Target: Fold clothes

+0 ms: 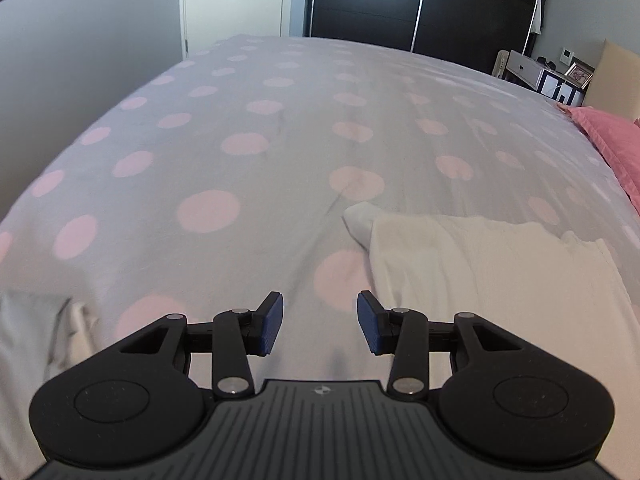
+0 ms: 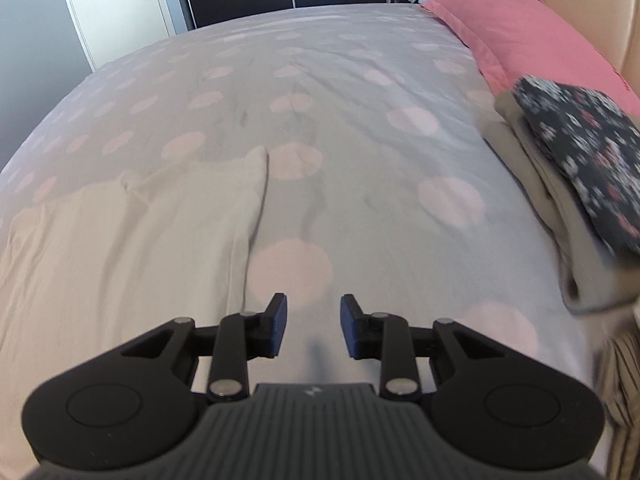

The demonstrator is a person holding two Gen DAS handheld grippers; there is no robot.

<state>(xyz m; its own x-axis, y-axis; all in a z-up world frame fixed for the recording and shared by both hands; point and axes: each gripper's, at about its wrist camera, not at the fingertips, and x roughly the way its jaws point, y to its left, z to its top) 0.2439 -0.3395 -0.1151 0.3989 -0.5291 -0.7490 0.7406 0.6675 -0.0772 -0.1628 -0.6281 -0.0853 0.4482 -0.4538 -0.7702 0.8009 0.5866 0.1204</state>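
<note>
Cream garment [image 2: 132, 248] lies flat on the spotted bed [image 1: 224, 128], between the two grippers. Left gripper [image 1: 320, 322] and right gripper [image 2: 313, 326] hover over bare sheet, jaws apart and empty. Farther right sits a folded pile [image 2: 576, 184] near the pink pillow [image 2: 520, 32].

- Left claw [image 1: 320, 322]: it points forward and down. Its jaws stand apart with nothing between them. The blue pads [image 1: 272, 322] face each other across a clear gap.
- Right claw [image 2: 313, 326]: it tilts down much the same way. Its jaws are parted a little narrower than the left's and grip nothing.
- No hand or sleeve shows in either view, so the grip behind each claw cannot be told.
</note>
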